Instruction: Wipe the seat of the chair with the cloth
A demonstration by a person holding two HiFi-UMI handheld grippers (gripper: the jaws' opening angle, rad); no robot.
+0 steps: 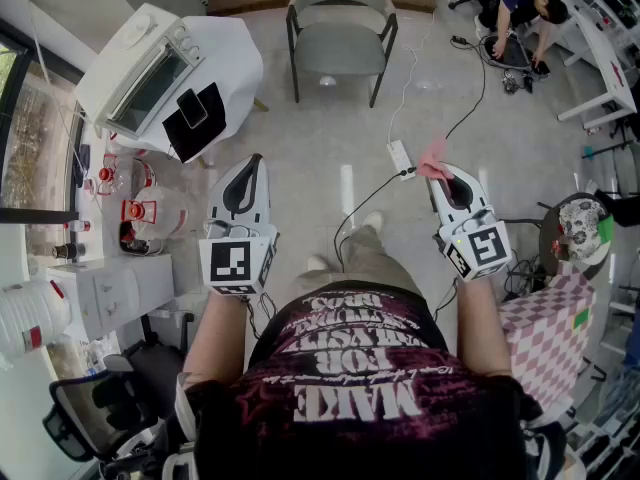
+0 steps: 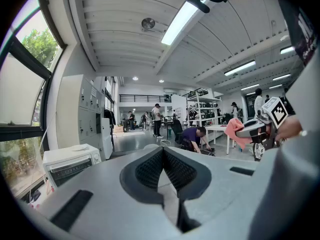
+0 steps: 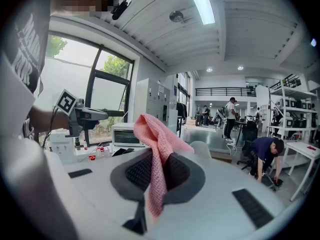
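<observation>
A grey chair (image 1: 340,30) with a pale green seat (image 1: 342,50) stands on the floor ahead of me, well beyond both grippers. My right gripper (image 1: 447,180) is shut on a pink cloth (image 1: 433,158), which sticks out past its tips; in the right gripper view the pink cloth (image 3: 156,151) hangs pinched between the dark pads (image 3: 134,173). My left gripper (image 1: 245,180) is shut with nothing in it, its pads (image 2: 150,170) meeting in the left gripper view. Both are held at waist height, level with each other, and the chair back (image 3: 202,149) peeks over the right one.
A white table with a toaster oven (image 1: 150,68) and a black tablet (image 1: 195,118) stands to the left. A power strip (image 1: 402,156) and black cables lie on the floor between me and the chair. A person (image 1: 522,8) crouches at the far right near white desks. A checkered stool (image 1: 548,320) is at my right.
</observation>
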